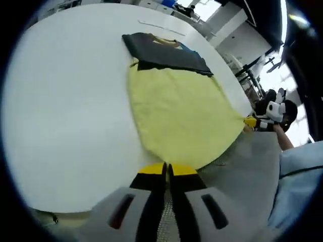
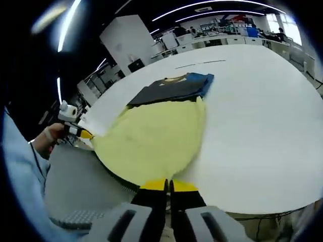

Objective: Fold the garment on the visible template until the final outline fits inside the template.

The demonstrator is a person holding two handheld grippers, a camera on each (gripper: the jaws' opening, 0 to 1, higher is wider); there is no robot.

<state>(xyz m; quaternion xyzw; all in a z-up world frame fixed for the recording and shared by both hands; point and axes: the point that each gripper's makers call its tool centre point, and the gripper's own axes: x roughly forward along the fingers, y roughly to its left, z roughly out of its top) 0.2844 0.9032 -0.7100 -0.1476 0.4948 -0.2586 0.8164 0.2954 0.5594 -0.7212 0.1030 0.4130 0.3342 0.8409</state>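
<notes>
In the left gripper view, the left gripper [image 1: 167, 170], yellow-tipped with black jaws, has its jaws pressed together on the near hem of the pale yellow cloth garment [image 1: 179, 108]. That garment spreads ahead of the jaws across the round white table [image 1: 65, 111]. Beyond its far edge lies a dark folded cloth piece [image 1: 164, 50] with a blue patch. To the right of these jaws, the right gripper [image 1: 251, 121] sits at the garment's side corner. In the right gripper view, its own jaws [image 2: 167, 185] are closed on the hem of the garment [image 2: 156, 136], and the left gripper [image 2: 83, 133], held by a hand [image 2: 48, 138], pinches the corner off to the left.
</notes>
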